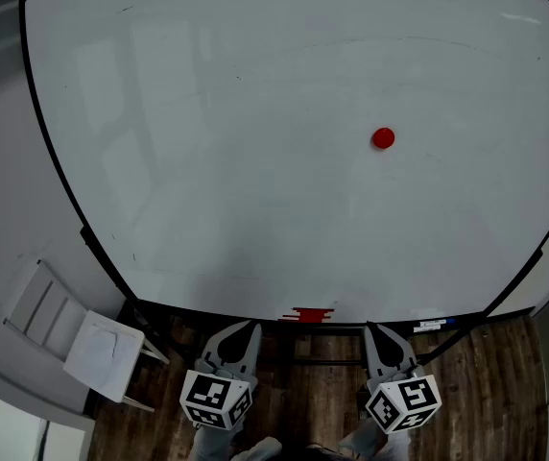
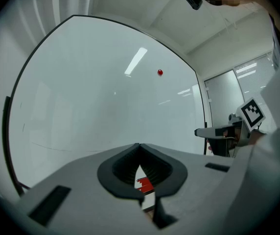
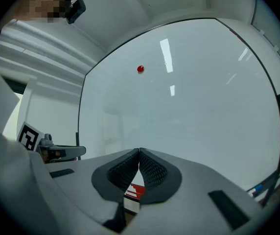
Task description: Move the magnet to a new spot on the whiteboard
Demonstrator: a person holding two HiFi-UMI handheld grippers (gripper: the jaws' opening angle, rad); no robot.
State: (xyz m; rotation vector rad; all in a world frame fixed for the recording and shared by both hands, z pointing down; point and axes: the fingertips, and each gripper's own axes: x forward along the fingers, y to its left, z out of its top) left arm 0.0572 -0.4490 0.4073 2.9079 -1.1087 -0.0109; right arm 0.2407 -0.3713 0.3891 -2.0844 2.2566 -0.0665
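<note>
Magnet: the red magnet (image 1: pixel 382 138) clings to the whiteboard (image 1: pixel 255 161), right of centre and in the upper half in my head view. There is bare board all round it.

Left tongs: my left gripper (image 1: pixel 251 326) is held low in front of the board's bottom edge. It is clenched tip to tip with nothing in it. The hollow behind the tips shows only what lies beyond.

Right tongs: my right gripper (image 1: pixel 370 327) is level with the left, also low at the bottom edge. Its pads are pressed together on nothing.

Distance to magnet: both tongs are well apart from it, and neither touches the board.

Ledge: a red block (image 1: pixel 311 314) lies on the ledge (image 1: pixel 370 320) between my two tongs. A marker (image 1: pixel 428 326) lies further right. Neither is part of the job.

Surroundings: a white chair (image 1: pixel 92 339) stands at lower left on the wooden floor (image 1: pixel 303 392).

Progress finding: undetermined. The magnet stuck to the board with both tongs empty and drawn back fits two stages. It may be sitting where it is to be fetched from, or it may already be set down at its new spot with my tongs withdrawn. No mark on the board shows which.

Outstanding: I cannot certify any, pending that finding.
</note>
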